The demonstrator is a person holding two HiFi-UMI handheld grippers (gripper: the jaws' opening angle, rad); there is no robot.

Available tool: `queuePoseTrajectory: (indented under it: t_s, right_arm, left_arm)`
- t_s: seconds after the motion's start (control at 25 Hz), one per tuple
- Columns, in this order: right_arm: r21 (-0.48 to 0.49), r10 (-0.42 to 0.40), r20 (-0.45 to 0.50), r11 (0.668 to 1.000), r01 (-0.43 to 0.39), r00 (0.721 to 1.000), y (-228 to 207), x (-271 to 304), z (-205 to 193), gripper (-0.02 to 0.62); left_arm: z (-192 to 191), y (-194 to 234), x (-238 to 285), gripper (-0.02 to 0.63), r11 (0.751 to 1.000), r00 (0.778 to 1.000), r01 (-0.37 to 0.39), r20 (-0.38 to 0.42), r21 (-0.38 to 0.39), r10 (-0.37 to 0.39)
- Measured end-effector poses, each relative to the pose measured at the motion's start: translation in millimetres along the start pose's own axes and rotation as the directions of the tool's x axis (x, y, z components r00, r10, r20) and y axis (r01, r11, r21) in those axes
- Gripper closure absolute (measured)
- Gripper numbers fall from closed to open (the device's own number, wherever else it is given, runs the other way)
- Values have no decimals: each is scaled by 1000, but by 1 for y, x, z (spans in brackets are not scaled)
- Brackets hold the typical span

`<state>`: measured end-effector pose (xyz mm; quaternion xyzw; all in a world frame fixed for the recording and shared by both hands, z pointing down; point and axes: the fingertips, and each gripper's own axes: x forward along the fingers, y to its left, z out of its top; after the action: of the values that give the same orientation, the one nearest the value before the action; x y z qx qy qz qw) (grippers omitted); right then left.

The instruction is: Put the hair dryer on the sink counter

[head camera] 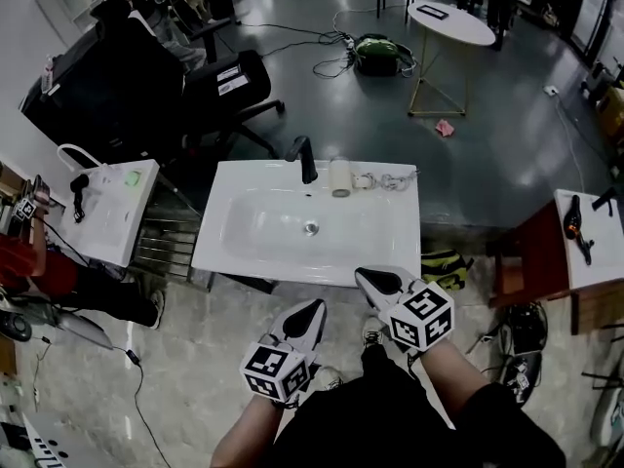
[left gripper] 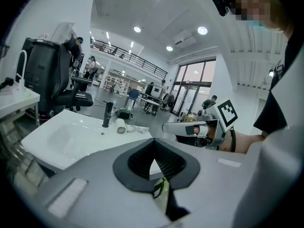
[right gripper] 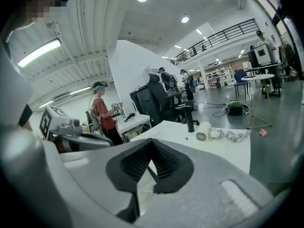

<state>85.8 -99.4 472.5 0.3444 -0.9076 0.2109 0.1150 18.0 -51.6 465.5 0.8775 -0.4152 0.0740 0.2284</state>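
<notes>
Head view: the dryer (head camera: 340, 176) is lying on the sink bench (head camera: 390, 247) beside the tap (head camera: 306, 160), and the left gripper (head camera: 312, 308) and right gripper (head camera: 368, 277) are hovering short of it.

Left gripper view: the fingers (left gripper: 135, 160) are clenching on nothing.

Right gripper view: the fingers (right gripper: 130, 167) are likewise clenching on nothing.

Placement looks done; next is only staying clear.

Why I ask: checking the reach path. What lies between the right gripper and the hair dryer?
Only the sink itself: its front rim and bare basin. The head view shows nothing standing between the right gripper and the hair dryer.
</notes>
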Motion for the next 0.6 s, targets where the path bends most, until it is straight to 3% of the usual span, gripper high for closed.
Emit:
queuePoseTrajectory:
  t_s: [0.28, 0.6]
  right_arm:
    - [-40, -5, -4, 999, 5, 1000, 62, -14, -24, 594]
    - [-47, -29, -6, 998, 29, 1000, 103, -30, -49, 595]
  left_arm:
    - [-21, -9, -42, 603, 1000, 1000, 20, 15, -14, -20]
    - [-46, -12, -77, 603, 999, 999, 30, 22, -32, -29]
